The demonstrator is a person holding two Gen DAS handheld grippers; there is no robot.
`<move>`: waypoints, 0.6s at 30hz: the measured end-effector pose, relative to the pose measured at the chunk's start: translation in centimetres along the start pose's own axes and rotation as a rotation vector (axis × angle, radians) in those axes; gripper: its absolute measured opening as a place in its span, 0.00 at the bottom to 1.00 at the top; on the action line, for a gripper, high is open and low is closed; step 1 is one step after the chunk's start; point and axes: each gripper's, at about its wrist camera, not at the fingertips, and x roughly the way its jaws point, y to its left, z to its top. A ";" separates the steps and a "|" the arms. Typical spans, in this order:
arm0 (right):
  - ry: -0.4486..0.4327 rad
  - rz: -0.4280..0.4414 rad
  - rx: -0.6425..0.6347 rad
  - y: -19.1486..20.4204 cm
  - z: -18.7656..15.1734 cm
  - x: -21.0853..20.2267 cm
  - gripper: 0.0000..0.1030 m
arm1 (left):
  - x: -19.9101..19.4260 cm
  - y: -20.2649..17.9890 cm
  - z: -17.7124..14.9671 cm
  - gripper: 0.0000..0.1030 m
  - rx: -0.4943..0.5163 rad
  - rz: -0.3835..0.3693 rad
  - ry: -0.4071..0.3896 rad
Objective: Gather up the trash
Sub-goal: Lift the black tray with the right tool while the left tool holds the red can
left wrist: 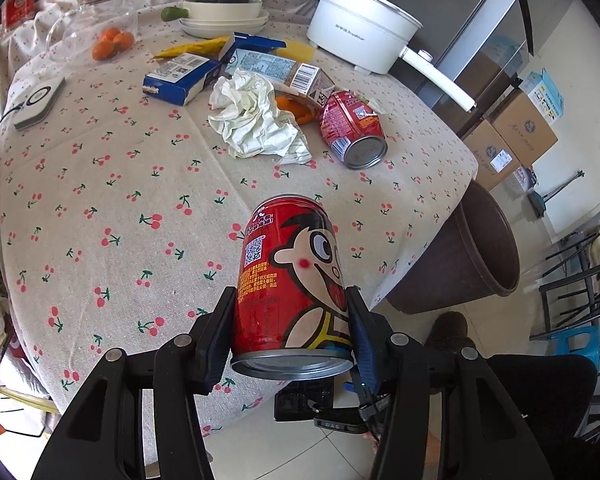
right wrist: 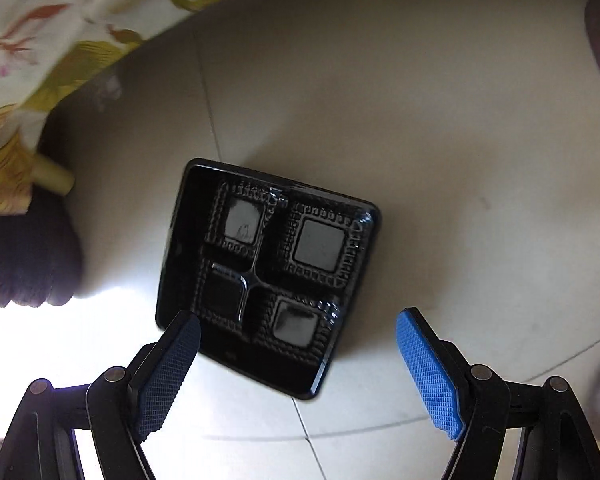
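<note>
Left tool (left wrist: 290, 334): closed on a red drink can (left wrist: 294, 280), pads pressing opposite sides of its lower wall, just above the bottom rim. The can stands roughly upright in my grip, held above the near edge of the table (left wrist: 100, 200) with its cherry-print cloth.

Handling, can: I judge it empty or nearly so, hence light. Thin aluminium wall, smooth and somewhat slippery; it will dent if I squeeze harder. The hold near the stiffer base looks sound. The brown bin (left wrist: 472, 256) sits on the floor just beyond the table's right corner, mouth open toward me; that is my likely drop point.

Left on the table: a second red can (left wrist: 350, 128) lying on its side, crumpled paper (left wrist: 256, 118) touching a flattened carton (left wrist: 284, 70), and a blue box (left wrist: 180, 78) nearby.

Right tool (right wrist: 298, 364): open wide, holding nothing. It points down at the tiled floor (right wrist: 440, 140). A black plastic tray (right wrist: 268, 276) with four square wells lies flat there, its near corner between the pads (right wrist: 430, 376); the left pad overlaps the tray's near-left edge in view, the right pad stands apart from it. Contact: cannot tell.

Handling, tray: thin moulded plastic, light, flexible, glossy. Lying flat it gives no side purchase; I would take one raised rim edge.
</note>
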 end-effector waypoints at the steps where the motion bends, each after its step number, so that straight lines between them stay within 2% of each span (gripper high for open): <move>1: 0.008 -0.014 0.008 0.0 0.0 0.8 0.81 | 0.0 0.1 0.0 0.53 -0.002 -0.001 0.002; 5: 0.032 -0.038 0.039 0.0 -0.1 3.6 0.81 | 0.1 0.4 0.1 0.53 -0.005 -0.006 0.007; 6: 0.012 -0.053 0.039 0.1 -0.1 3.8 0.86 | 0.1 0.4 0.1 0.53 -0.004 -0.007 0.007; 8: -0.023 -0.104 0.008 0.6 0.1 3.6 0.85 | 0.1 0.5 0.2 0.53 -0.004 -0.007 0.008; 9: -0.031 -0.121 -0.015 0.8 0.2 3.5 0.81 | 0.1 0.6 0.2 0.53 -0.005 -0.006 0.008; 10: -0.035 -0.140 -0.047 1.1 0.3 3.1 0.69 | 0.1 0.6 0.3 0.53 -0.006 -0.006 0.009; 11: -0.030 -0.147 -0.078 1.3 0.5 2.9 0.61 | 0.2 0.6 0.3 0.53 -0.009 -0.006 0.010; 13: -0.001 -0.125 -0.099 1.1 0.9 2.3 0.58 | 0.2 0.5 0.5 0.53 -0.011 -0.007 0.010; 18: -0.034 -0.167 -0.175 0.2 2.2 -2.6 0.57 | 0.4 -0.7 0.7 0.53 0.008 -0.005 0.008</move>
